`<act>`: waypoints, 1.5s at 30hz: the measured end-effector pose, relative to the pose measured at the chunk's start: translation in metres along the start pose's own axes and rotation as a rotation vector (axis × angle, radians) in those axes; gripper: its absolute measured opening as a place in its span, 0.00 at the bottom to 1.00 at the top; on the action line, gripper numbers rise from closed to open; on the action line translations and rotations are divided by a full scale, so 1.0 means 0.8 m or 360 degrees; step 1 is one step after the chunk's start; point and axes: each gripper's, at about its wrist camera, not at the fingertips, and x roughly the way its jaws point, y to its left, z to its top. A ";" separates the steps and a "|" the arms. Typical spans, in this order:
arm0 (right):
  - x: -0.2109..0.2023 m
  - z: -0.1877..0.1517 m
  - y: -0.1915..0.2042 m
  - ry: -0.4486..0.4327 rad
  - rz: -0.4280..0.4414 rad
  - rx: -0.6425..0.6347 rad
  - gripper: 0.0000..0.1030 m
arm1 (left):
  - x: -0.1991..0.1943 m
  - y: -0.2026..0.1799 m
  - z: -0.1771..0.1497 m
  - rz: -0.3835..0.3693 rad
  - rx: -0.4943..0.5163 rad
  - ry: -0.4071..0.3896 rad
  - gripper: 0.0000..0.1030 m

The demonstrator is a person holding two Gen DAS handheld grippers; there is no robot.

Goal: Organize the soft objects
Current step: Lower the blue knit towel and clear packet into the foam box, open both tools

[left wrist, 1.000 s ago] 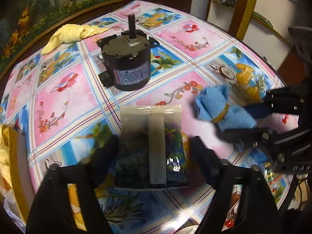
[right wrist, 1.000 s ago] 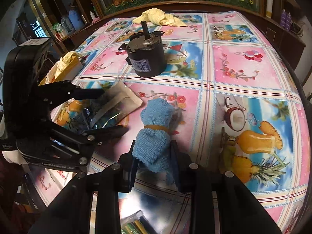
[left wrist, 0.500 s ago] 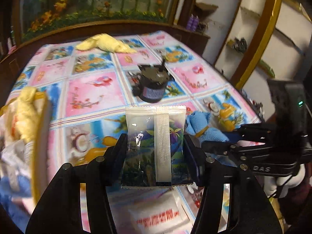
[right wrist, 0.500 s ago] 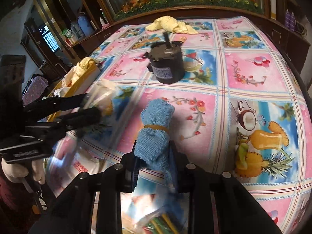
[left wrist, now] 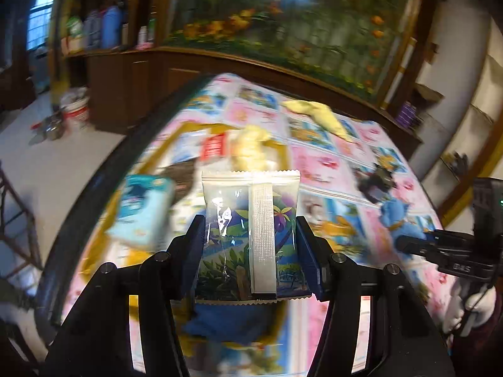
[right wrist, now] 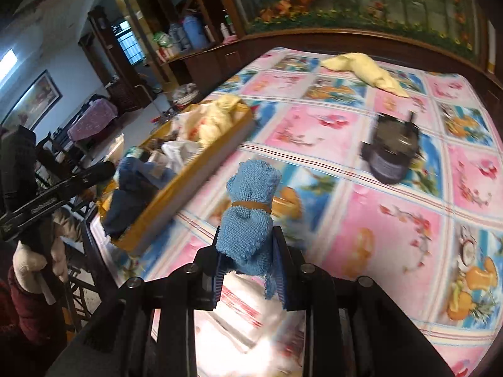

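Above the yellow tray (right wrist: 201,169), my left claw (left wrist: 250,245) grips a sealed packet (left wrist: 250,235) upright between its pads; over the table (right wrist: 408,235), my right claw (right wrist: 248,260) pinches the blue towel roll (right wrist: 248,210).

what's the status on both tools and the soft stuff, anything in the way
Left tool shut on snack packet. Right tool shut on blue towel roll. Yellow tray already crowded; black motor sits aside.
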 end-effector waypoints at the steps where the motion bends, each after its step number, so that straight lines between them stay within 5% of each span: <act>1: 0.005 0.007 0.011 0.0003 0.0010 -0.0026 0.25 | 0.002 0.010 0.000 0.0039 -0.0024 -0.0002 0.54; 12: 0.090 0.094 0.094 0.0080 0.0174 -0.0106 0.25 | 0.047 0.060 -0.004 0.0356 -0.0080 0.0058 0.58; 26: 0.212 0.152 0.119 0.0189 -0.0059 -0.0145 0.29 | 0.038 0.056 -0.006 0.0484 -0.0046 -0.0062 0.61; 36: 0.197 0.153 0.126 0.0142 -0.0012 -0.0109 0.48 | 0.041 0.054 -0.005 0.0538 -0.0056 -0.0041 0.61; 45: 0.169 0.150 0.135 0.0072 0.0025 -0.0127 0.49 | 0.028 0.044 -0.007 0.0575 -0.0039 -0.0070 0.61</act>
